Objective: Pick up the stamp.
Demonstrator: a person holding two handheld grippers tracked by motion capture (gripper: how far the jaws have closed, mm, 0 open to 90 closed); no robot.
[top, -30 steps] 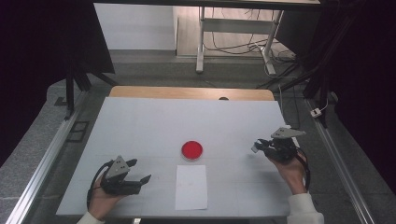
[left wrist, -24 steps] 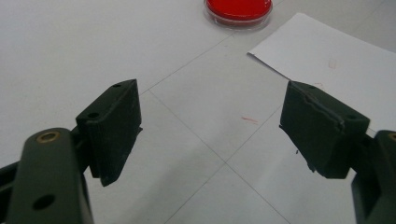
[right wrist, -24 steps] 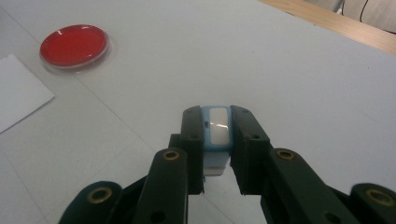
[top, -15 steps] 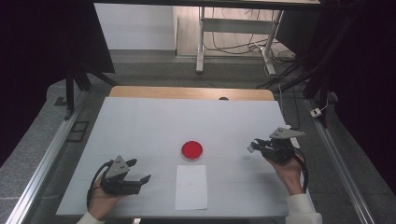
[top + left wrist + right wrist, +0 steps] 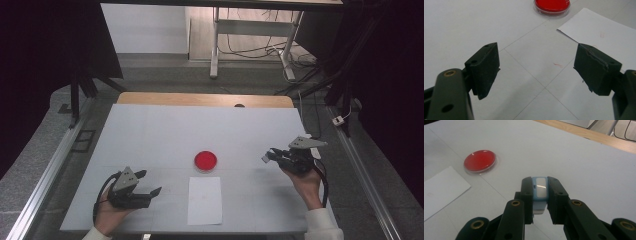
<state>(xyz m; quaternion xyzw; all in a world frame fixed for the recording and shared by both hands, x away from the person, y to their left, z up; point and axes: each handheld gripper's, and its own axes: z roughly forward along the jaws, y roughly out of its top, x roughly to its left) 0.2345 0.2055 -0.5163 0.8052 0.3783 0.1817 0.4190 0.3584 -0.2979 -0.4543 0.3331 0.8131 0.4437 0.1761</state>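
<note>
A red dish (image 5: 205,160) sits mid-table (image 5: 150,130), just beyond a white paper sheet (image 5: 205,200); a wooden strip (image 5: 200,99) edges the far side.

Looks like a lab / recording setup, not a home. The white-covered work table with a bare wood strip at its far edge (image 5: 150,125) stands inside a frame of grey metal rails (image 5: 45,175) at 9 and 3 o'clock, w/ black curtains (image 5: 45,45) hung on both sides. At 12 o'clock a white metal stand (image 5: 250,30) sits over loose black cables (image 5: 245,47) on the floor.
</note>
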